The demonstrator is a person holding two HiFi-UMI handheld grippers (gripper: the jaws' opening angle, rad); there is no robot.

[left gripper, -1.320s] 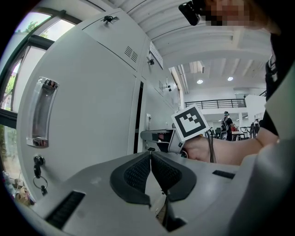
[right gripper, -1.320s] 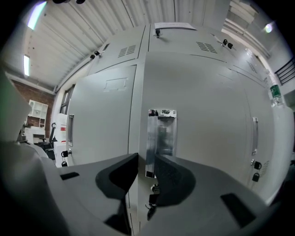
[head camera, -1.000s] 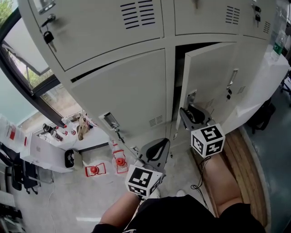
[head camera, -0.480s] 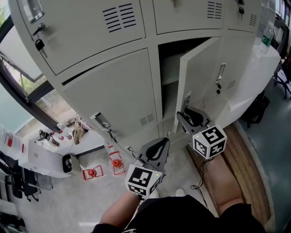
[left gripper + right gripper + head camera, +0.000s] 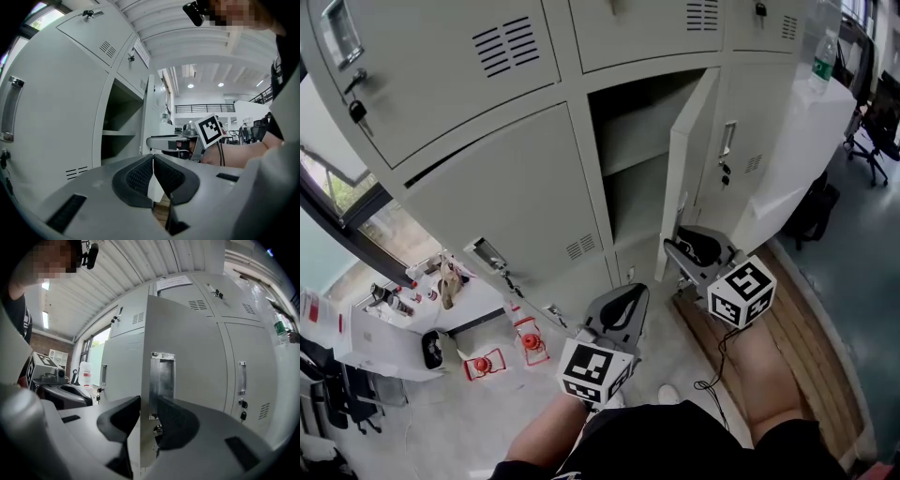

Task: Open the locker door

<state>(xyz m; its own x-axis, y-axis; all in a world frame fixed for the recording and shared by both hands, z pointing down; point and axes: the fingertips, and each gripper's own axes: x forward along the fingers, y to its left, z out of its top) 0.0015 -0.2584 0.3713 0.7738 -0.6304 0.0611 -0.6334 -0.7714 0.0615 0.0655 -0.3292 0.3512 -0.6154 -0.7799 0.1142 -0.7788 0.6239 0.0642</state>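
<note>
Your right gripper [image 5: 149, 416] clamps the free edge of the half-open pale grey metal locker door [image 5: 187, 357], left gripper [image 5: 153, 157] closed and empty; pulling off the swing arc can slip the thin edge out.

The bottom of the pale grey metal locker door [image 5: 684, 169] is hidden behind the right gripper [image 5: 673, 258].

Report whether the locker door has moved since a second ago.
Yes. The locker door has swung further open, away from the frame post on its left, showing more of the shelf inside.
</note>
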